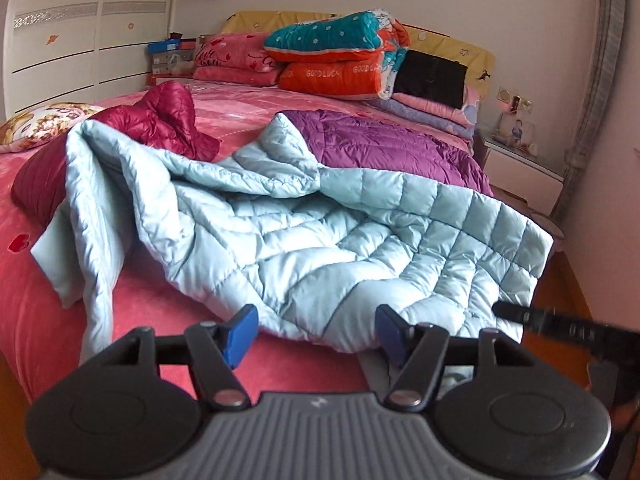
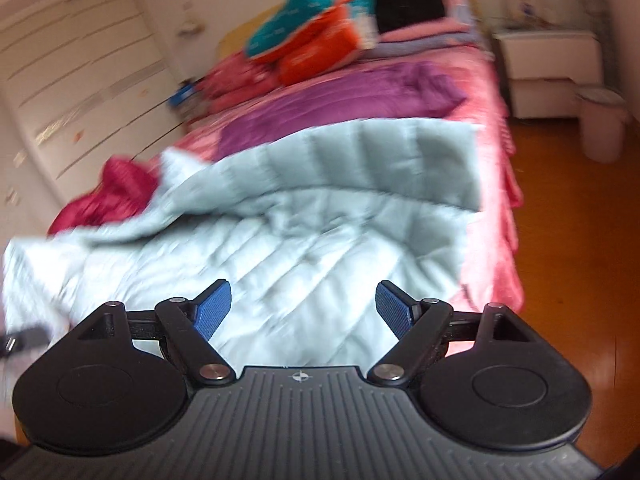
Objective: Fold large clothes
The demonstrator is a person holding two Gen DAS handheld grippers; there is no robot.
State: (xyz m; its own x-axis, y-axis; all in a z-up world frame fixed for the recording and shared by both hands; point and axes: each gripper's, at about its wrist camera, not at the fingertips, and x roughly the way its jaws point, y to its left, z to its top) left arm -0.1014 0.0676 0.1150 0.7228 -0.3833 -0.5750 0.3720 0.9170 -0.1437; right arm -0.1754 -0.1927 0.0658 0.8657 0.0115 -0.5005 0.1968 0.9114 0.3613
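The pale blue quilted coat [image 1: 304, 232] is being left spread and rumpled across the near end of the pink bed [image 1: 48, 280], its hem draped over the bed's foot edge, probably so it can be flattened for folding. Just short of that hem, the left gripper [image 1: 314, 330] and the right gripper [image 2: 304, 306] are being held with jaws apart and nothing clamped, seemingly between grasps. Farther up the bed, a crimson jacket [image 1: 168, 120] and a purple jacket [image 1: 384, 144] are lying, likely awaiting their turn.

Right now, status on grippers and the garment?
Left gripper and right gripper open, nothing held. Light blue quilted coat rumpled on bed, unfolded. Maroon jacket and purple jacket beside it.
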